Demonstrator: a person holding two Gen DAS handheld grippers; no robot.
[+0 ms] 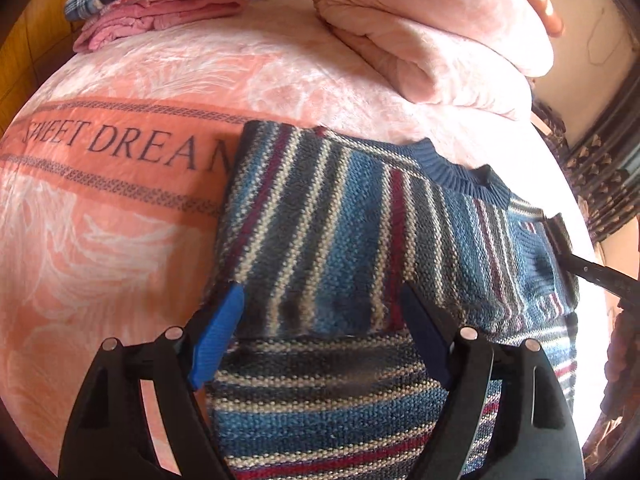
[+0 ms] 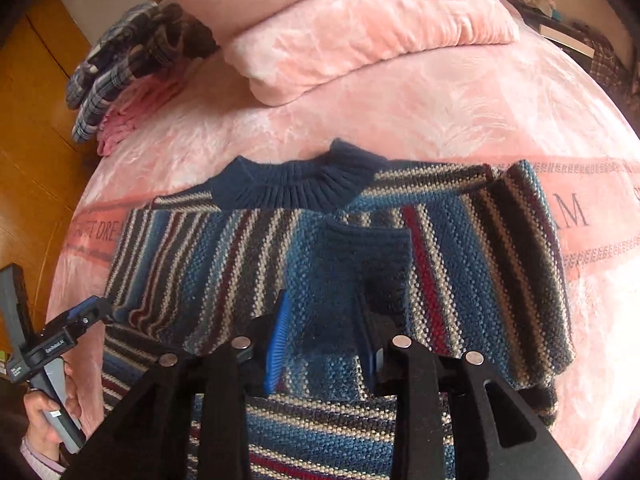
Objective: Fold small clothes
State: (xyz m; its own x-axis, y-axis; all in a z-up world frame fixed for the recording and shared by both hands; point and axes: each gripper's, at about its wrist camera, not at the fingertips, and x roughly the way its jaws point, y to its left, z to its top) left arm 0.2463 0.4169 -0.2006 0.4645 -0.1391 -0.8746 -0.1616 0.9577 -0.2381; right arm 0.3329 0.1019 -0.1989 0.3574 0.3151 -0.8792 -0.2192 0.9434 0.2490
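Lettering "SWEET DREAM" on pink blanket point(image 1: 120, 208) beside striped sweater point(image 1: 340, 220).

A pink plush bedspread point(image 1: 120, 240) fills most of both views, with an orange band printed "SWEET DREAM" point(image 1: 120, 140) at the left of the left wrist view. A folded pink quilt point(image 2: 340, 32) sits at top centre. Wooden floor point(image 2: 32, 80) shows at the left edge. A dark patterned headboard point(image 1: 592, 168) runs along the right edge.

Sweater point(image 2: 320, 264) on the bedspread point(image 2: 440, 120), folded quilt point(image 2: 340, 40) behind, clothes stack point(image 2: 120, 92) back-left.
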